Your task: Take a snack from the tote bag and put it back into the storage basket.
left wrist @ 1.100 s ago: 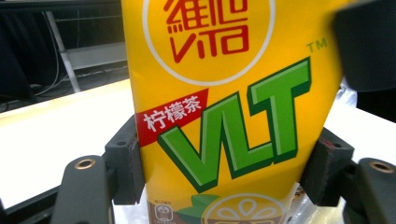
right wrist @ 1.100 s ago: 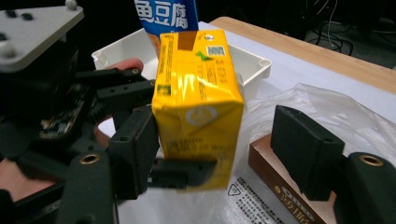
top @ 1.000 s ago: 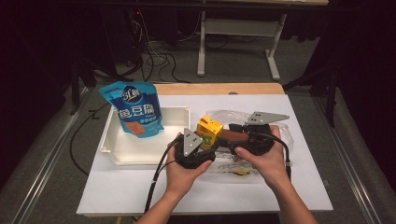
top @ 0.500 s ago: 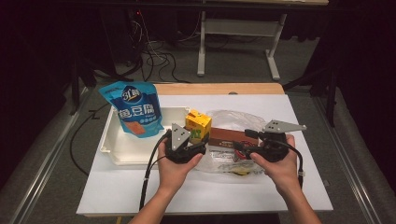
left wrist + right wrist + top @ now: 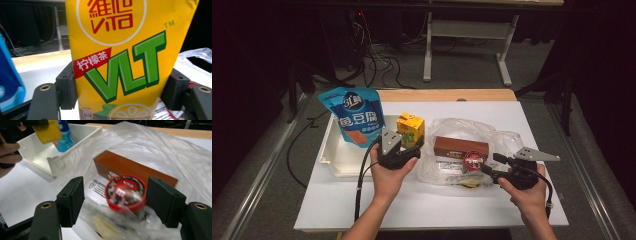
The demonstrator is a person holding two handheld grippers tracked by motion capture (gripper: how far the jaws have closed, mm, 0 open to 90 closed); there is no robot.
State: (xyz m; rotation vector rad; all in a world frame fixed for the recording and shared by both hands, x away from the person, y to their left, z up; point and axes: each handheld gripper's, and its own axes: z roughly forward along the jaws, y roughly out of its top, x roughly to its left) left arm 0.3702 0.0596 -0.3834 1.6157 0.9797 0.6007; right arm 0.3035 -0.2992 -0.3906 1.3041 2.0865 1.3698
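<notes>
Left gripper view: left gripper (image 5: 409, 147) clamps the lemon tea carton (image 5: 125, 57) upright, long axis vertical; right gripper (image 5: 486, 165) released.

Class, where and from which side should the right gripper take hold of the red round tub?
Grip the red tub across its round rim, from the bag's open near side; it lies tilted against the brown box, and the right gripper likely already straddles it.

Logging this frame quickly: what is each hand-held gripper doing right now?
Left hand-held gripper: closed on the yellow lemon-tea carton.
Right hand-held gripper: open, empty, jaws either side of the round red lid.
</notes>
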